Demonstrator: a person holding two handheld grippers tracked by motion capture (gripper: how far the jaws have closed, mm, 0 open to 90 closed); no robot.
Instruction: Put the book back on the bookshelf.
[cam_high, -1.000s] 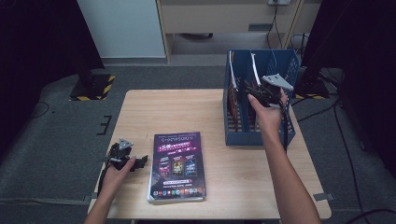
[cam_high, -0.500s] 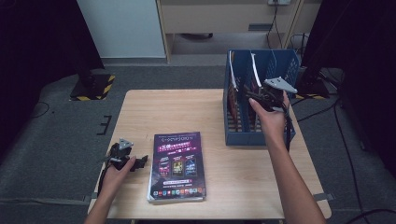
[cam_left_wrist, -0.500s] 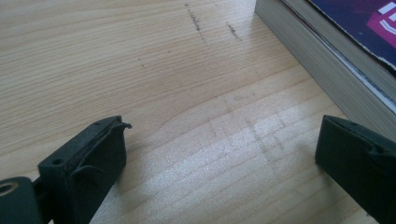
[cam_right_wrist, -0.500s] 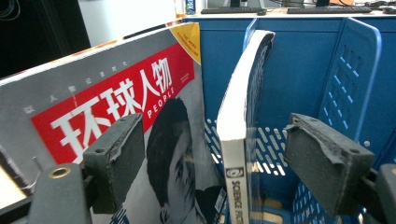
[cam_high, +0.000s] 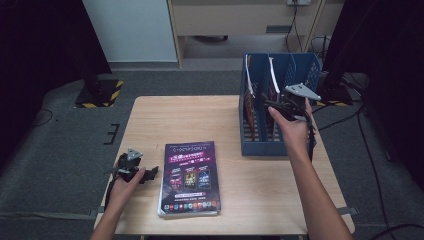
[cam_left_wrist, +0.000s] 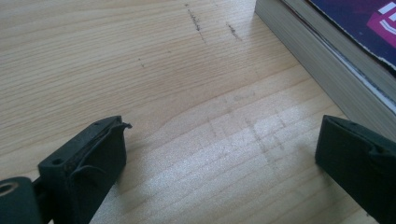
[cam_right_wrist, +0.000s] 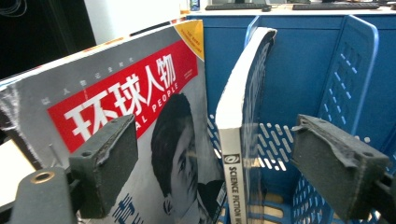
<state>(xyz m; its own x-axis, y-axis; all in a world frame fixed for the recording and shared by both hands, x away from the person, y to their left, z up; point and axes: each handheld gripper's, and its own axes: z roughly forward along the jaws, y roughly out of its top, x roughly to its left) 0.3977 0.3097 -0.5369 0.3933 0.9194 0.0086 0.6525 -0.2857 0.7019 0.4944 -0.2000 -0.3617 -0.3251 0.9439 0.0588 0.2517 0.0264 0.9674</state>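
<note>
**Right gripper backs off the filed book**

The right gripper (cam_high: 280, 107) has edged back from the blue file rack (cam_high: 300, 145) at the table's far right edge, jaws wide and empty (2 volumes upright inside). The white-spined science fiction book (cam_right_wrist: 238, 140) stands filed beside the red-banner magazine (cam_right_wrist: 135, 107). The left gripper (cam_high: 131, 169) rests open near the front left corner, beside the purple-covered book (cam_high: 191, 175), probably next.

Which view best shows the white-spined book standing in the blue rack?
The right gripper view: the white-spined book stands upright between the open jaws, spine lettering legible. The high view shows its top edge in the blue plastic rack.
</note>
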